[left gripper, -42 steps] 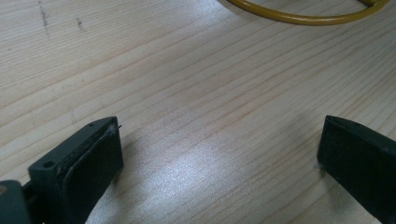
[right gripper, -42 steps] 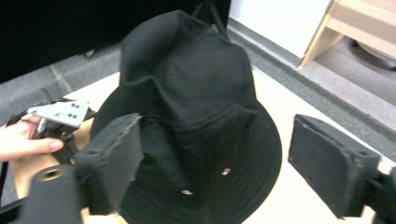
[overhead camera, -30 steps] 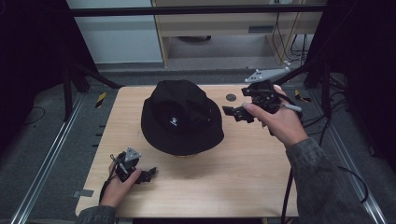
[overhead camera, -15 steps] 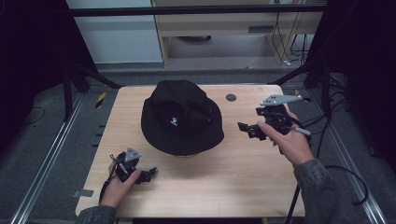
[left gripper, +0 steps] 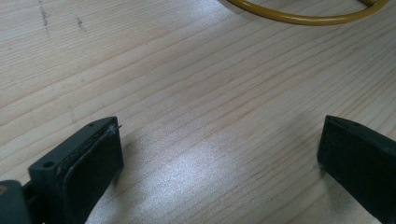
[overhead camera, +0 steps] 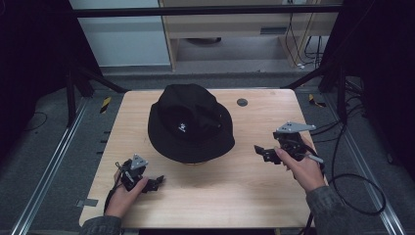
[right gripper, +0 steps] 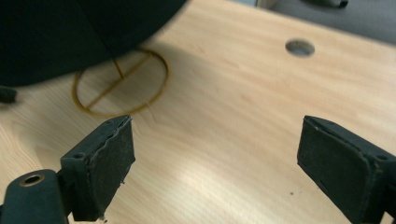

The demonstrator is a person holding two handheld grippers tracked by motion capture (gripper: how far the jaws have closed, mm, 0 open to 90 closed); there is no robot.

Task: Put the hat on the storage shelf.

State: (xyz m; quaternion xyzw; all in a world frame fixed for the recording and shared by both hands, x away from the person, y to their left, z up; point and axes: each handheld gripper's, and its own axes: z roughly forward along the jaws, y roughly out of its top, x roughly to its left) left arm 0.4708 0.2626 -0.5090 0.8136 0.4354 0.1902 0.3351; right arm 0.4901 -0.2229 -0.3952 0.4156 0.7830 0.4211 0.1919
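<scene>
High view: hat (overhead camera: 190,122) mid-table (overhead camera: 230,196), both tongs wide, clear.

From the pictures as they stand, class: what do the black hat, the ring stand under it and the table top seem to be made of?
Black hat: soft woven cloth, matte; it creases and sags, with a small white emblem.
Ring stand: probably thin metal wire, coated glossy mustard yellow; it could be plastic.
Table top: pale wood or wood-look laminate with a faint sheen; straight grain lines show.
</scene>
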